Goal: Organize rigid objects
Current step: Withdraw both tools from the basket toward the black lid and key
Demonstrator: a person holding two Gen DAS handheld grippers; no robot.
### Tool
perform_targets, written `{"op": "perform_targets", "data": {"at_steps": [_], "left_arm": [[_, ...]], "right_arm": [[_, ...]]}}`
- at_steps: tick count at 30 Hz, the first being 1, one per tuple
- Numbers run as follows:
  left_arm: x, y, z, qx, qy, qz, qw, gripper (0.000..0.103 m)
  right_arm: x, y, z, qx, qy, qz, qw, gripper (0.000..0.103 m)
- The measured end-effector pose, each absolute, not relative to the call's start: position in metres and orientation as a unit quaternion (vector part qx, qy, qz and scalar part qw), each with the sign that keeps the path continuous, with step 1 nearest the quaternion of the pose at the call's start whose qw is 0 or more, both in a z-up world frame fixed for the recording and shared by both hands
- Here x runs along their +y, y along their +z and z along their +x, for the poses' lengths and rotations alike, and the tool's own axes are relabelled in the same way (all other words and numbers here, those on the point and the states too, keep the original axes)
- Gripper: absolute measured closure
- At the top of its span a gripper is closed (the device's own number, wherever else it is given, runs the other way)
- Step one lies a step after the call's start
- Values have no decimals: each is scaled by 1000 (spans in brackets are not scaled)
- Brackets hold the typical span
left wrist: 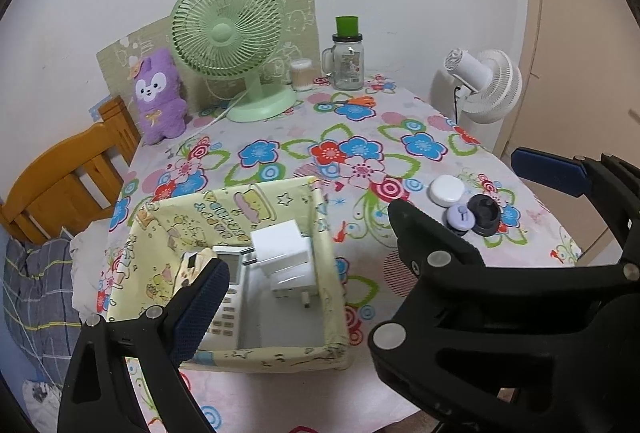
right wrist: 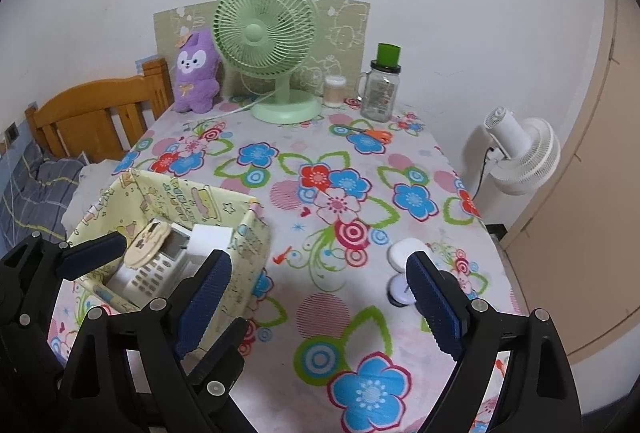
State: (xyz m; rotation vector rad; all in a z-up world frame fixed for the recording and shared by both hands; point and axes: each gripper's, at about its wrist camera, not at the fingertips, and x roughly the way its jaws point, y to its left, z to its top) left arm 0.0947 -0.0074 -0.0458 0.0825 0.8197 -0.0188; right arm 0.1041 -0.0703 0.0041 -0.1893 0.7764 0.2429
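With the right gripper [right wrist: 318,297] gaping empty, the white case [right wrist: 403,251], purple disc [right wrist: 400,291] and black cap [left wrist: 485,213] lie right of the yellow bin [right wrist: 248,233]: probably light, hard, slick plastics best pinched across their rims; the left gripper [left wrist: 298,245] also stands open.

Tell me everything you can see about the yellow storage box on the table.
The yellow storage box is an open-topped square bin with soft-looking walls printed with pale cartoon characters and stars, and a plain grey inside. It sits upright on the floral tablecloth near the table's left edge. Inside lie a white remote control, white plug adapters and a round cartoon-printed item. Neither gripper touches it.
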Motion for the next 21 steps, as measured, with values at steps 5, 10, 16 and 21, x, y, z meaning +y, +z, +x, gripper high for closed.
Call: {"op": "perform_targets", "data": {"at_steps": [5,10,16,21], "left_arm": [[-18,-43,94,391,-17,42,919,6],[-31,-41,95,385,-24,47,921,6],[-48,-40,97,385,-47,54,920,6],[-60,-40,99,382,-59,60,920,6]], "right_arm": [[-84,7,101,372,106,-89,918,12],[-97,8,102,373,96,-81,919,12],[-112,11,100,367,83,-88,922,12],[-125,12,100,365,74,-87,924,12]]}}
